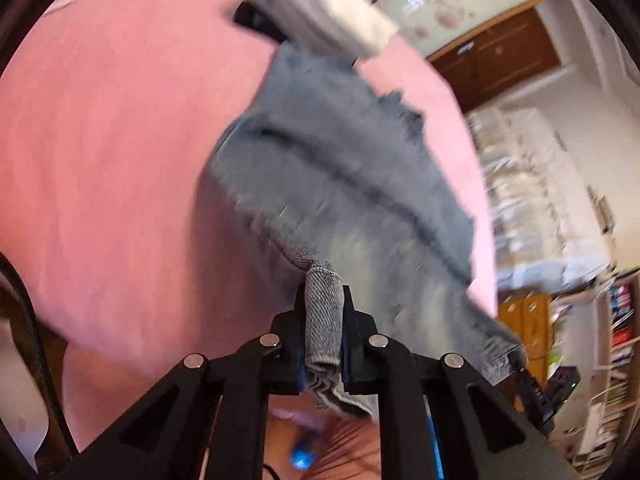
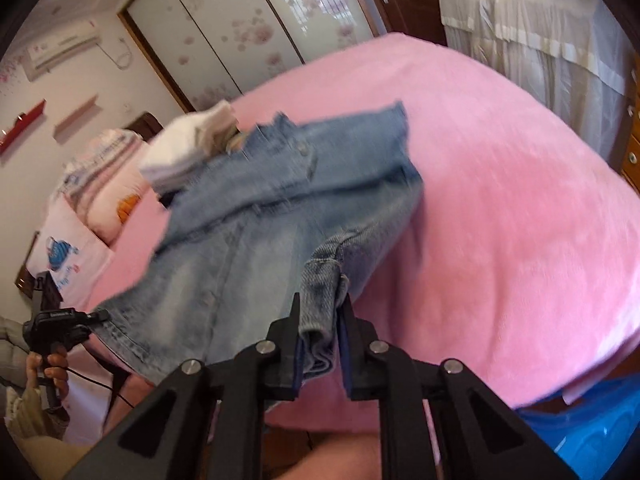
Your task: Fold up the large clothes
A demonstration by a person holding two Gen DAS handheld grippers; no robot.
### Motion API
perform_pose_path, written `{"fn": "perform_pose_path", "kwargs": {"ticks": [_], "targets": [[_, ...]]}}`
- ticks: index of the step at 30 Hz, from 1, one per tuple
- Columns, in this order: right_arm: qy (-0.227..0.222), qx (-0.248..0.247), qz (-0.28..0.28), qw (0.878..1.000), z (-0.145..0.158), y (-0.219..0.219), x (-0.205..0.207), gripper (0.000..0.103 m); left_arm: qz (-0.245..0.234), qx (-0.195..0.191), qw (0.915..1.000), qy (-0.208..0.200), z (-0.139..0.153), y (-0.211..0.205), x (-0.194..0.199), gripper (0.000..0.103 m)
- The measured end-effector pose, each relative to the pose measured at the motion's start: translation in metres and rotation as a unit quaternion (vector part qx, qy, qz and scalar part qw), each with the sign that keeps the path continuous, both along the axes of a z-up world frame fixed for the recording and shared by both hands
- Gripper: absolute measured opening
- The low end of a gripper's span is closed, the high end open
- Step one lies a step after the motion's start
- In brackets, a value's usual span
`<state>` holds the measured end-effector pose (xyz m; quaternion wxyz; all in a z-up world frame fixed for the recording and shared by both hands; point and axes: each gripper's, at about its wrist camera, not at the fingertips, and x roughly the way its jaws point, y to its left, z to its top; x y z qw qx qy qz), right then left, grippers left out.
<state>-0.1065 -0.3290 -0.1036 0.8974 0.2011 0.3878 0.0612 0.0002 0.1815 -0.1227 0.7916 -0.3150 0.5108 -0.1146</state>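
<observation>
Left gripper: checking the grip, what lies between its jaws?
A bunched fold of the denim jacket, pinched by the left gripper, in the left wrist view.

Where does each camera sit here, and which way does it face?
Left wrist: sits on the left hand-held gripper, looks down along its fingers, which pinch a denim garment above the pink bed.
Right wrist: sits on the right hand-held gripper, faces the same garment and bed; the person's hand holds the other gripper at the left edge.
Shared: garment, bed, and a folded pile.
</observation>
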Motion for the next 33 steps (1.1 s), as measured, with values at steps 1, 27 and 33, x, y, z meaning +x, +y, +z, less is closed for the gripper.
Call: {"fn": "perform_pose_path", "kwargs": {"ticks": [1, 27, 33], "targets": [[-0.014, 0.008, 0.000, 1.000, 0.013, -0.002, 0.015, 0.013, 0.007, -0.005, 0.9999, -0.005, 0.010, 0.000, 0.014, 0.009], [0.085, 0.018, -0.104, 0.991, -0.068, -0.082, 0.281, 0.053, 0.029, 0.104, 0.9942, -0.004, -0.033, 0.013, 0.288, 0.058], [0.077, -0.051, -0.049, 0.995, -0.068, -0.054, 0.300, 0.053, -0.069, 0.185, 0.9802, -0.012, -0.046, -0.009, 0.295, 0.058]]}}
